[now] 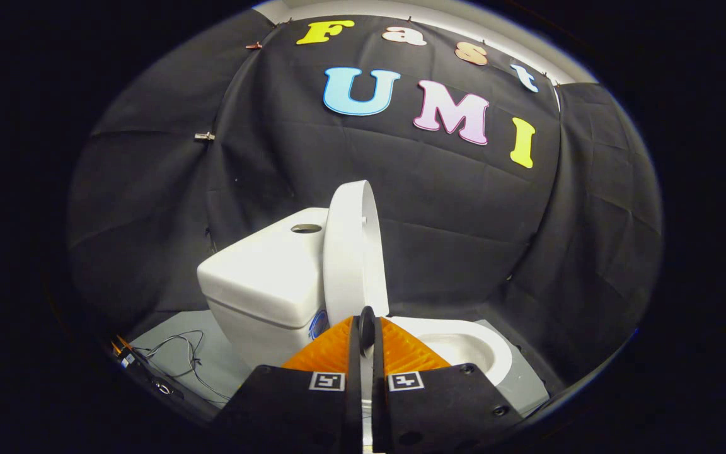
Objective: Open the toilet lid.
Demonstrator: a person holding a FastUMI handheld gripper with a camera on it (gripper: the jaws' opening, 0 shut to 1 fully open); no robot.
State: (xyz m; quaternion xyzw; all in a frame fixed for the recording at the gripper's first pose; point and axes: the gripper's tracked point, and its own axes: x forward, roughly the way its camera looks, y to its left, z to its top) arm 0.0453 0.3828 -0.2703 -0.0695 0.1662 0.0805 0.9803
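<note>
- So, the toilet lid [351, 252] is basically up: it stands near vertical, seen almost edge-on, leaning back toward the tank [262, 277] just behind it.
- Can't tell whether the lid actually touches the tank or sits a hair off it; from this angle the two overlap.
- The bowl [464, 350] is uncovered, with the white rim and the inside open to view just ahead of the claw, off to one side of the fingers.
- The claw [367, 328] looks pinched nearly closed. The two fingers run side by side with only a thin slit between them, and nothing seems to be held in there.
- The fingertips sit right at the bottom edge of the lid, roughly where it meets the bowl. Whether they're touching it, I can't say for sure.
- My read is that the lifting part is pretty much done. What's left, if anything, is making sure the lid rests fully back and stays put by itself, then pulling the claw clear.
- A few loose cables [180, 359] lie on the grey floor [212, 359] beside the toilet base, well out of the way.
</note>
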